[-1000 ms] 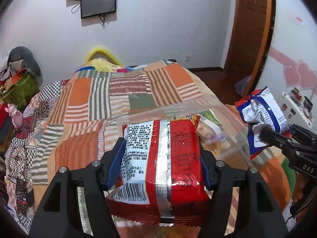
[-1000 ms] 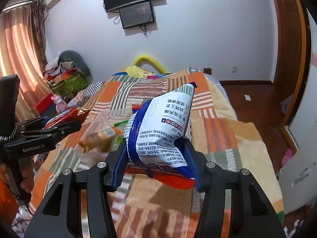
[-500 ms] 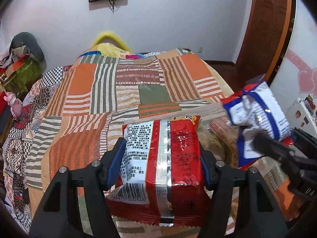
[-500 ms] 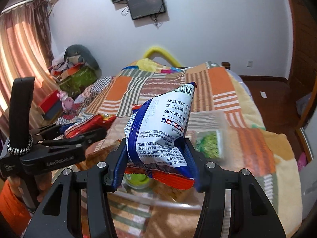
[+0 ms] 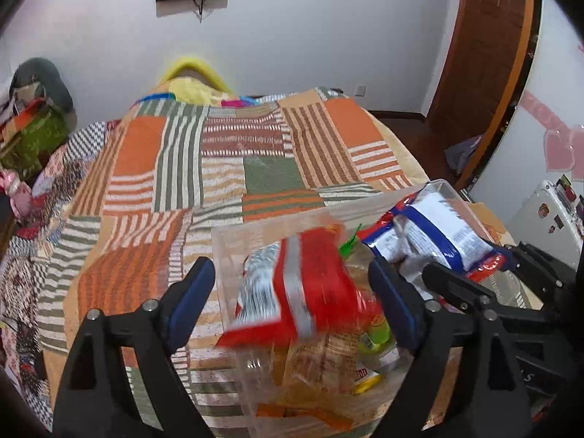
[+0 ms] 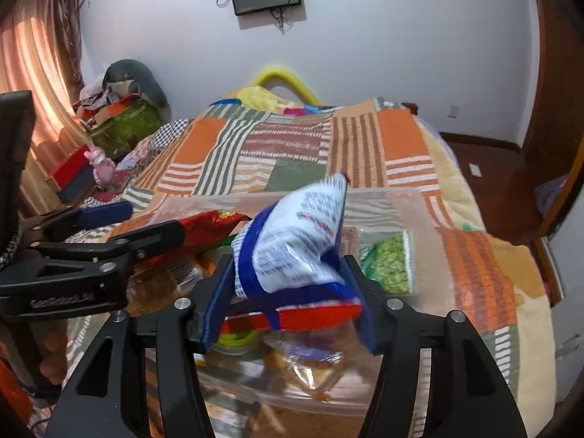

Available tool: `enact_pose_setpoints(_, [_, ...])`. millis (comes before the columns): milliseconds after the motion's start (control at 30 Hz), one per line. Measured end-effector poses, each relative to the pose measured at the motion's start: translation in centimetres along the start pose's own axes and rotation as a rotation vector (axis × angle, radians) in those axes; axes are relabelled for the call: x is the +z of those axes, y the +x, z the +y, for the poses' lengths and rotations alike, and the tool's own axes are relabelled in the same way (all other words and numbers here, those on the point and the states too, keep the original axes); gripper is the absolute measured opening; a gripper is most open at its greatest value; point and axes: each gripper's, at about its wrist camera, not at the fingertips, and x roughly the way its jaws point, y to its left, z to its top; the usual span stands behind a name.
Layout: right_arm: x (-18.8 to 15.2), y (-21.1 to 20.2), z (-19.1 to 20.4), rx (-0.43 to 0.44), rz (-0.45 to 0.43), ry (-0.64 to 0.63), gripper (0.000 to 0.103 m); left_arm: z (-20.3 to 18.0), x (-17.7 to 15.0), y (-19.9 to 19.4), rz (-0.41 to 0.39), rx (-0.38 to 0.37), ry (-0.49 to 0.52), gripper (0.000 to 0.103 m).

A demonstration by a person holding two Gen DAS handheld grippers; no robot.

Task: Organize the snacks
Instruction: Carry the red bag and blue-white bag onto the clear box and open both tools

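Note:
A clear plastic bin [image 5: 233,241] [image 6: 423,211] sits on the patchwork bedspread and holds several snack packs. My left gripper [image 5: 292,303] is open; a red snack bag [image 5: 303,292] lies blurred between its spread fingers, tilted over the bin, and shows in the right wrist view [image 6: 204,226]. My right gripper [image 6: 288,303] holds a blue and white snack bag [image 6: 295,252] over the bin; the bag is blurred and the pads look slightly apart. That bag also shows at the right in the left wrist view [image 5: 434,233].
A bag of green peas [image 6: 390,262] and yellow-wrapped snacks [image 5: 317,361] lie inside the bin. The patchwork bedspread [image 5: 219,168] stretches beyond it. Clutter and a green box [image 6: 127,124] stand at the left wall. A wooden door [image 5: 481,47] is at the right.
My left gripper has opened and the red bag has slipped free, tilting into the bin. Both grippers moved forward over the bin; the blue bag has sagged in the right gripper.

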Motion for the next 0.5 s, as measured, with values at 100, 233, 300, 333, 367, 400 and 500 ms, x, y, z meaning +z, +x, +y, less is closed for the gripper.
enact_pose_setpoints(100, [0.2, -1.0, -0.1, -0.003, -0.013, -0.006, 0.062, -0.3, -0.3, -1.2, -0.008, 0.006, 0.019, 0.089])
enact_pose_setpoints(233, [0.0, -2.7, 0.1, -0.003, -0.034, -0.019, 0.065, -0.2, -1.1, -3.0, -0.015, 0.0, 0.028, 0.089])
enact_pose_setpoints(300, [-0.3, -3.4, 0.3, 0.004, -0.04, -0.017, 0.068, 0.0, -1.9, -4.0, -0.019, 0.001, 0.031, 0.089])
enact_pose_setpoints(333, [-0.5, -3.9, 0.3, 0.011, -0.042, -0.016, 0.068, 0.1, -2.4, -4.6, -0.018, 0.001, 0.032, 0.09])
enact_pose_setpoints(367, [-0.7, -4.3, 0.4, 0.015, -0.041, -0.017, 0.068, 0.1, -2.7, -5.0, -0.017, 0.002, 0.032, 0.09])
enact_pose_setpoints(400, [-0.9, -4.5, 0.5, 0.017, -0.041, -0.02, 0.068, 0.2, -3.2, -5.6, -0.014, 0.002, 0.03, 0.09])
enact_pose_setpoints(500, [-1.8, -5.7, 1.2, 0.019, -0.041, -0.035, 0.068, 0.6, -4.5, -6.7, -0.003, -0.005, 0.018, 0.09])
